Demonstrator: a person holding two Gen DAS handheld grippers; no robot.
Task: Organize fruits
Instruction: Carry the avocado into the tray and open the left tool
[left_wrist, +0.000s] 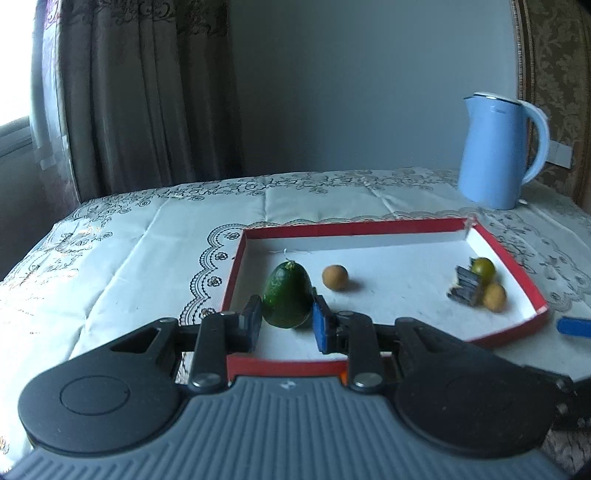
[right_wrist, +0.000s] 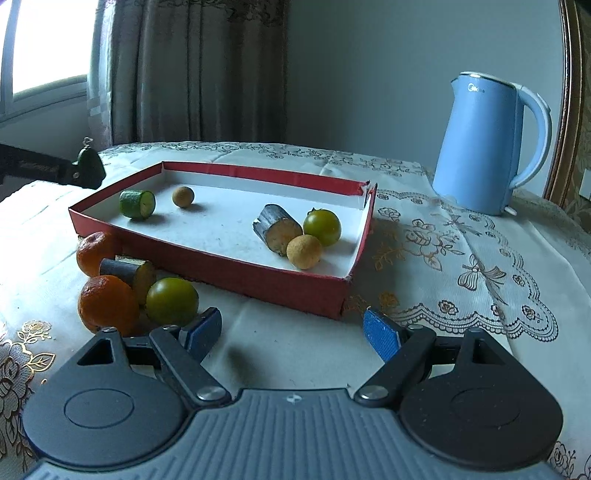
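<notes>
Avocado (left_wrist: 287, 295): dark green, stemmed | left jaws clamp it | right jaws wide

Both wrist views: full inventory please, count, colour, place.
tray: 1, red, white inside, table centre
avocado: 1, dark green, gripped, near tray's left end
cucumber piece: 1, green, tray's far left
tan round fruits: 2, both in tray
green round fruits: 2, one in tray, one outside
dark cane-like pieces: 2, one in tray, one outside
oranges: 2, outside, by tray's left end
kettle: 1, light blue, behind tray, right
left hand-held gripper: shut on avocado
right hand-held gripper: open, before tray
</notes>
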